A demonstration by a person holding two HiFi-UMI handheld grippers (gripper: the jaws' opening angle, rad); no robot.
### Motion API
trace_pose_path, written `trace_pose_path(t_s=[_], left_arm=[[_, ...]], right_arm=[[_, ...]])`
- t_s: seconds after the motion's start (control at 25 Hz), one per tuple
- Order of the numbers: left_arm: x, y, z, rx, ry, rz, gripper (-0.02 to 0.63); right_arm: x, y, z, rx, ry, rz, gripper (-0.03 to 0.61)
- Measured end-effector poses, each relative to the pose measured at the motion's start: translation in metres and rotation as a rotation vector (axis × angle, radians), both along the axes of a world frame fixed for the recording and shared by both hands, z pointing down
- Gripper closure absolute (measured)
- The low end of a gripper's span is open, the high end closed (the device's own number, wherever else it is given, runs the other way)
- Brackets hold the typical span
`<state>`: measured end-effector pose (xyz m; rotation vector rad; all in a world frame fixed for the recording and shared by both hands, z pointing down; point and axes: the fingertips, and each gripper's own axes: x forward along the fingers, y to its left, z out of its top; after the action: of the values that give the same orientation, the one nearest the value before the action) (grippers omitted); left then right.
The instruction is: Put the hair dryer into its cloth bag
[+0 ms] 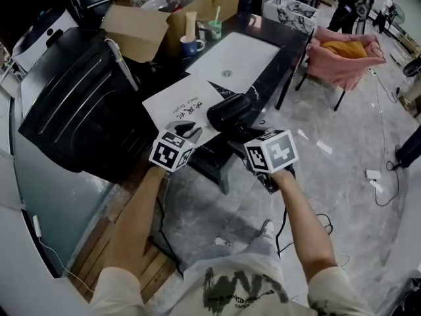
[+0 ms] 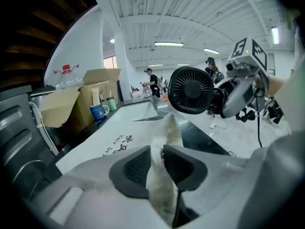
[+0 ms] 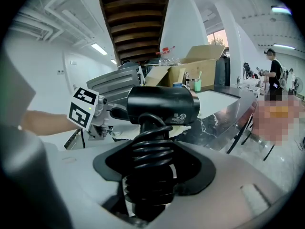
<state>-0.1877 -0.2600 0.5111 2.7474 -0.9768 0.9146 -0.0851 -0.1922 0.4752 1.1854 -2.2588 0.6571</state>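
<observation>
The white cloth bag (image 1: 181, 104) with dark print lies flat on the black table (image 1: 263, 84). My left gripper (image 1: 186, 131) is at the bag's near edge; in the left gripper view it (image 2: 157, 163) is shut on a pinched fold of the bag (image 2: 164, 132). The black hair dryer (image 1: 229, 110) hangs just right of the bag, over the table's front corner. My right gripper (image 3: 152, 171) is shut on the dryer's handle, which has its coiled cord wound round it. The dryer's barrel (image 3: 164, 104) lies crosswise above the jaws. Its rear grille (image 2: 191, 90) faces the left gripper.
A black hard case (image 1: 82, 104) lies left of the bag. An open cardboard box (image 1: 171, 18), a blue mug (image 1: 191, 46) and a green cup (image 1: 215, 29) stand at the back. A pink-draped chair (image 1: 345, 54) is to the right, and people (image 1: 345, 5) stand beyond it.
</observation>
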Motion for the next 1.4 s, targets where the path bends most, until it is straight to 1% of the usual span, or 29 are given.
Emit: trace_pose_path(t_s=[0.16,0.32,0.44,0.84,1.16,1.4], left_arm=[[-0.001,-0.002,-0.002,-0.012,0.013,0.006,0.551],[-0.003,-0.008,-0.007,-0.017,0.027,-0.007,0.572],[-0.001,-0.011,-0.014,-0.008,0.033,-0.012,0.575],[0.012,-0.021,-0.051,0.016,0.093,-0.035,0.578],[0.020,-0.032,-0.079,0.062,0.107,-0.055,0.578],[0.027,-0.039,-0.099,0.075,0.148,-0.073,0.578]], right_arm=[[-0.004,0.001,0.000,-0.004,-0.001,0.006,0.319],[-0.008,0.001,0.001,-0.005,-0.003,0.002,0.319],[-0.008,0.003,0.002,-0.007,0.003,-0.003,0.319],[-0.003,0.010,-0.001,-0.014,0.008,-0.012,0.319],[0.004,0.013,-0.001,-0.015,0.013,-0.017,0.319],[0.001,0.016,0.000,-0.021,0.012,-0.032,0.319]])
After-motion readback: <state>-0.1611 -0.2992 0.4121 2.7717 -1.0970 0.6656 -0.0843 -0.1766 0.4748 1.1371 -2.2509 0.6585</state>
